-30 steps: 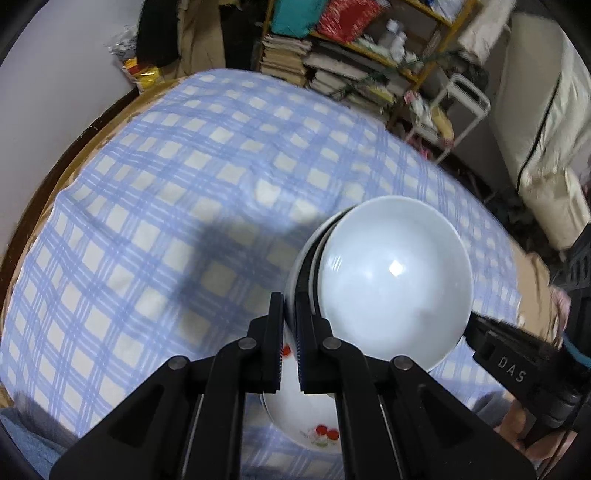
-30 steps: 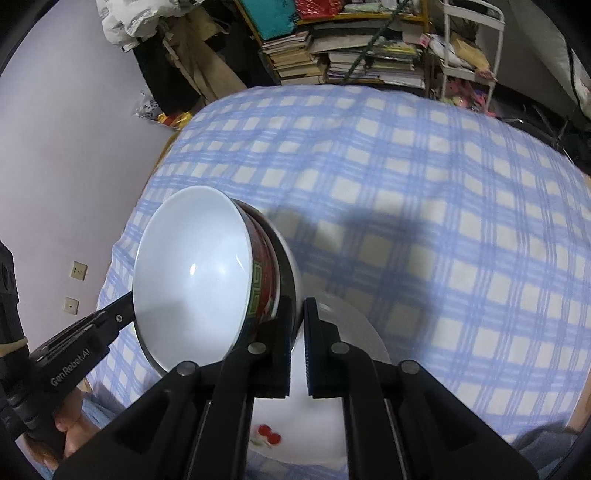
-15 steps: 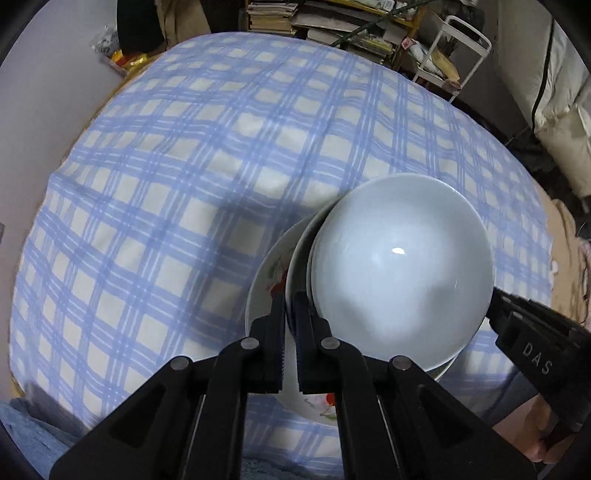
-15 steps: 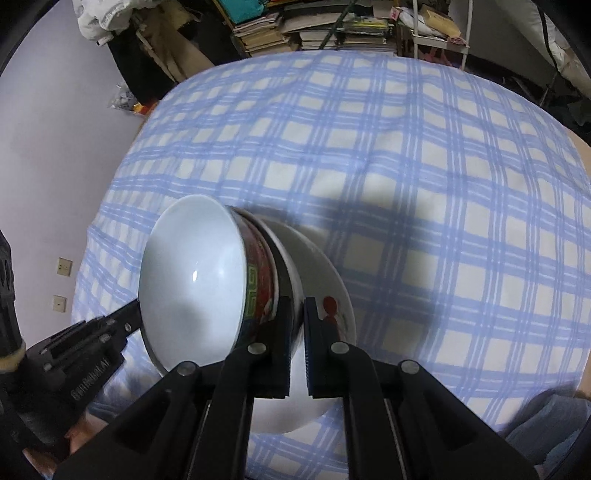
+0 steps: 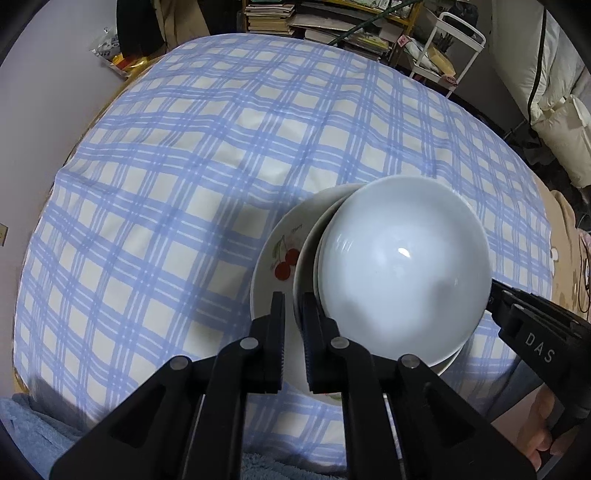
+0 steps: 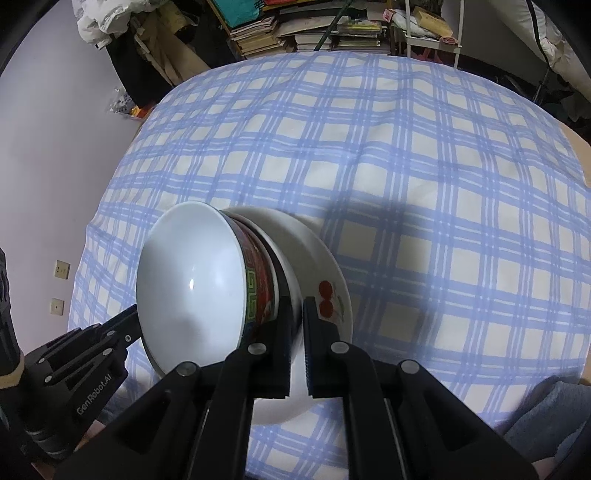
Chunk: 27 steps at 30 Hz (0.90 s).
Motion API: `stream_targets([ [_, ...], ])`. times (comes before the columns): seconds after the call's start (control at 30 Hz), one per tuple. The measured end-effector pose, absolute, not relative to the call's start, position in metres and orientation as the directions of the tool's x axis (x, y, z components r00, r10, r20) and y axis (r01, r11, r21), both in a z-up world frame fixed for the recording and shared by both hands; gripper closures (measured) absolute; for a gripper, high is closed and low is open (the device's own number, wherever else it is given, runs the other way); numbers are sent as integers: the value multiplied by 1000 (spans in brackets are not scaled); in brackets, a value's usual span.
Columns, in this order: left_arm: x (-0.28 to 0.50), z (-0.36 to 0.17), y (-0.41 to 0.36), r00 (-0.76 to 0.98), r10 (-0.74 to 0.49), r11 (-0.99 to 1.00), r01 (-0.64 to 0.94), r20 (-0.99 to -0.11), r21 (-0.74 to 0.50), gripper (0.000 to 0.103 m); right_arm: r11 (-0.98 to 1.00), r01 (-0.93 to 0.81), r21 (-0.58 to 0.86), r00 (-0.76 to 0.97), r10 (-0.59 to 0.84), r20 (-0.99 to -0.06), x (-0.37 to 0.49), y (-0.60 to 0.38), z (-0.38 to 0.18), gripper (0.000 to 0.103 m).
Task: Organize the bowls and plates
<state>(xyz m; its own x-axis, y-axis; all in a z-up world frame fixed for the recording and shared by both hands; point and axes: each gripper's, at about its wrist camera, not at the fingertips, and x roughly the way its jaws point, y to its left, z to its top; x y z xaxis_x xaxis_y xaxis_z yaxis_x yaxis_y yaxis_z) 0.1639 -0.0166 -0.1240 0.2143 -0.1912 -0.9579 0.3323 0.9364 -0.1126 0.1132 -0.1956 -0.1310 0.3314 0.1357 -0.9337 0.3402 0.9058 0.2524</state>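
A white bowl [image 5: 402,273] with a red patterned outside [image 6: 258,291] sits nested in a second white bowl [image 5: 306,266]. Both are tilted over a white cherry-printed plate [image 5: 277,254] lying on the blue checked cloth. My left gripper [image 5: 293,314] is shut on the near left rim of the stacked bowls. My right gripper [image 6: 295,317] is shut on the opposite rim; the plate [image 6: 328,291] shows just beyond it. Each gripper also shows at the edge of the other's view.
The blue checked tablecloth [image 5: 184,166] covers a round table. Shelves of books [image 6: 306,29] and a white metal rack [image 5: 454,48] stand behind the table. A blue towel [image 5: 33,435] lies at the near edge. A wall [image 6: 44,147] is on the left.
Both grippers have carried the stacked bowls down and forward over the cherry plate. The plate now shows more fully beneath them. Both grips stay shut.
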Motion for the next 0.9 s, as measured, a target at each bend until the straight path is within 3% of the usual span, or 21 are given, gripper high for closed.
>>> stream_targets([
  [0.17,155,-107,-18,310,-157,932,362,-938,-37,92,926,299,228,395,98,-913,104,-194,-116,94],
  [0.27,151,-101,-15,305,-180,931,360,-935,-62,91,927,291,234,438,88,-894,102,-197,-98,91],
  [0.33,146,-95,-11,346,-145,940,340,-927,-20,91,928,291,234,452,82,-888,99,-201,-89,81],
  [0.4,140,-88,-7,374,-133,943,333,-918,-1,88,933,285,220,490,55,-870,89,-202,-79,57],
  [0.53,126,-66,5,462,-113,951,306,-880,38,84,940,253,228,582,40,-812,61,-207,-63,42],
  [0.63,111,-47,15,535,-97,954,290,-839,74,67,946,234,224,645,21,-764,40,-211,-52,34],
  [0.77,84,-27,21,629,-88,942,306,-773,141,31,942,230,243,716,5,-698,19,-218,-37,18],
  [0.9,64,-12,28,695,-90,940,297,-713,171,20,963,187,195,779,-24,-627,2,-213,-19,8],
])
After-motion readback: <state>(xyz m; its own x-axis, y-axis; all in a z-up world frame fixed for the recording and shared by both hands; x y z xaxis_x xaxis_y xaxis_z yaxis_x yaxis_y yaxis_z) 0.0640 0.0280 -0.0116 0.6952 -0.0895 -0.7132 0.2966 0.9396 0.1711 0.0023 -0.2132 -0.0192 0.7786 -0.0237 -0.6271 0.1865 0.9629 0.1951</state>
